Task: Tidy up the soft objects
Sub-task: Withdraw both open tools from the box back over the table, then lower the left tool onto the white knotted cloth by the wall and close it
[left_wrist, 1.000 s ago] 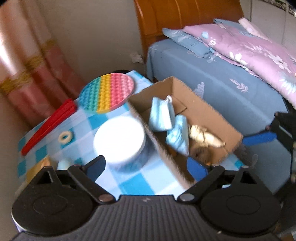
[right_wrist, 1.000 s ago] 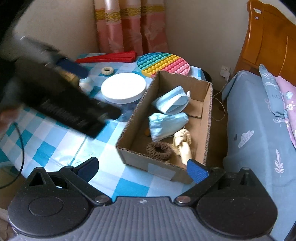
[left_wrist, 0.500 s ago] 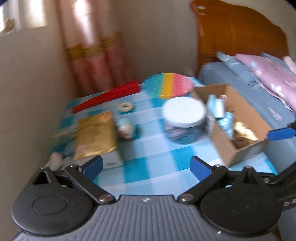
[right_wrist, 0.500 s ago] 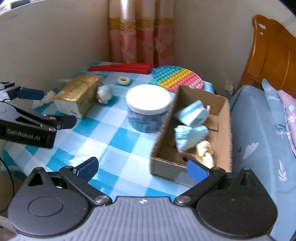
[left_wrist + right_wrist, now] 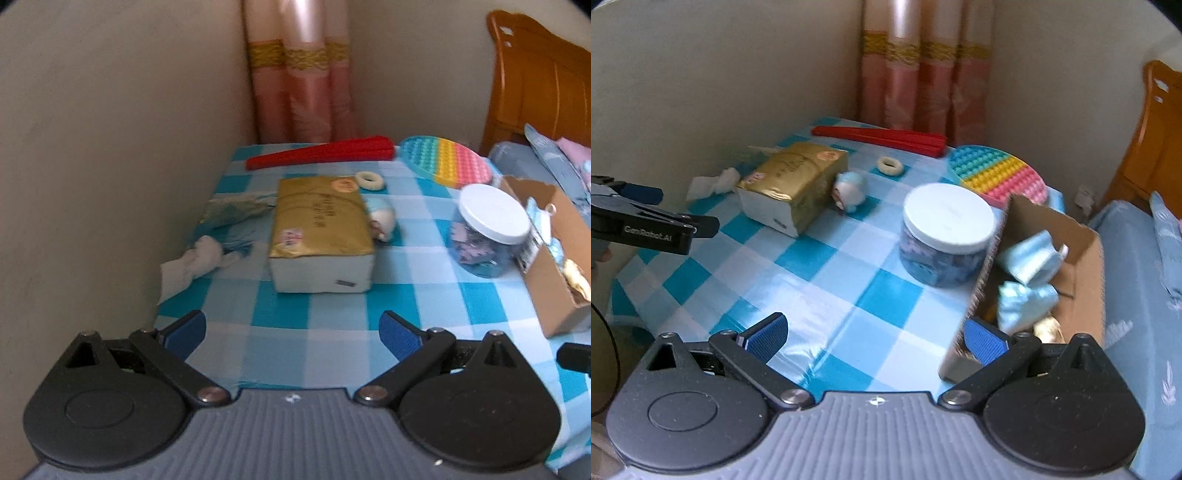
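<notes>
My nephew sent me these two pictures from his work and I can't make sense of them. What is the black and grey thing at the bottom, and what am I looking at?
That is a handheld gripper, one in each of a person's hands, each with a camera looking out along its two blue-tipped fingers. One picture is from the left gripper, the other from the right gripper. Both are open and hold nothing. Ahead is a table with a blue checked cloth. On it lie a gold tissue pack, a small plush toy, a white-lidded jar, a rainbow bubble mat, a red folded fan and a cardboard box with light blue soft items inside.
</notes>
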`<state>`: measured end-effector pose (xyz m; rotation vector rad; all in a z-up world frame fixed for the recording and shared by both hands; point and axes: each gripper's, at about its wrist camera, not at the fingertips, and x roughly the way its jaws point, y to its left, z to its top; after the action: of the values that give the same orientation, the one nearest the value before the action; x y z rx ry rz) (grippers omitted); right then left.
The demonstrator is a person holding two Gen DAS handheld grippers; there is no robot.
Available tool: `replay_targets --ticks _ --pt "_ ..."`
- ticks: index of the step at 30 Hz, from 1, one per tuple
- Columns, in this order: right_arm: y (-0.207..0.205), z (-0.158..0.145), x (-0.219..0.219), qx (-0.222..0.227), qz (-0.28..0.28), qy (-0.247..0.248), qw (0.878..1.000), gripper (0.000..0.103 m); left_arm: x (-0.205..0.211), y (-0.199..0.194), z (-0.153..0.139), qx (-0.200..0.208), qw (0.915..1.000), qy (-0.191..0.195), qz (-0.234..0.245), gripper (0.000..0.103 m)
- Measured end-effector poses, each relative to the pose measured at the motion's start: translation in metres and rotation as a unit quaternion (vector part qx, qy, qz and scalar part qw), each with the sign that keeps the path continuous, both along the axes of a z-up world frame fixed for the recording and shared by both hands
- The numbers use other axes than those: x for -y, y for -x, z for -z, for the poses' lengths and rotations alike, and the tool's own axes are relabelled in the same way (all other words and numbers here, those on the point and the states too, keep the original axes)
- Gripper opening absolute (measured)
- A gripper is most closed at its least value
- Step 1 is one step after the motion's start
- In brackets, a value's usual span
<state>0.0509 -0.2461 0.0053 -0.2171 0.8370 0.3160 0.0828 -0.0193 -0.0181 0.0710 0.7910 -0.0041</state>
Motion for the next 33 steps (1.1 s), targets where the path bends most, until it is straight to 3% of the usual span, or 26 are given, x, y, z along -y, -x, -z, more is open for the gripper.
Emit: replay_targets --ticks 6,17,25,31,33 --pt "-0.021 -0.001 -0.011 -0.006 -0.027 0.001 1.000 0.103 -0.016 -0.006 0.011 0.002 0.9999 0.006 -0.012 0.100" --pt "-0.052 0.002 -0.027 -0.006 -0.051 0.004 0.999 0.103 -0.030 -0.032 0.015 -0.006 0.9985 -0.052 -0.018 0.100" --pt "-0.061 0.007 -0.029 -0.010 -0.064 -0.003 0.998 0.103 -0.043 -0.065 0.003 -0.017 0.9983 -0.031 -0.045 0.098" --pt "-0.060 0.002 -0.027 0.004 -0.075 -0.009 0.997 0.103 -0.051 -0.091 -0.002 -0.038 0.9950 0.005 -0.093 0.096" --pt "-0.059 0.000 -0.025 0.009 -0.079 -0.014 0.997 0.103 -0.054 -0.099 0.001 -0.049 0.9925 0.018 -0.111 0.088"
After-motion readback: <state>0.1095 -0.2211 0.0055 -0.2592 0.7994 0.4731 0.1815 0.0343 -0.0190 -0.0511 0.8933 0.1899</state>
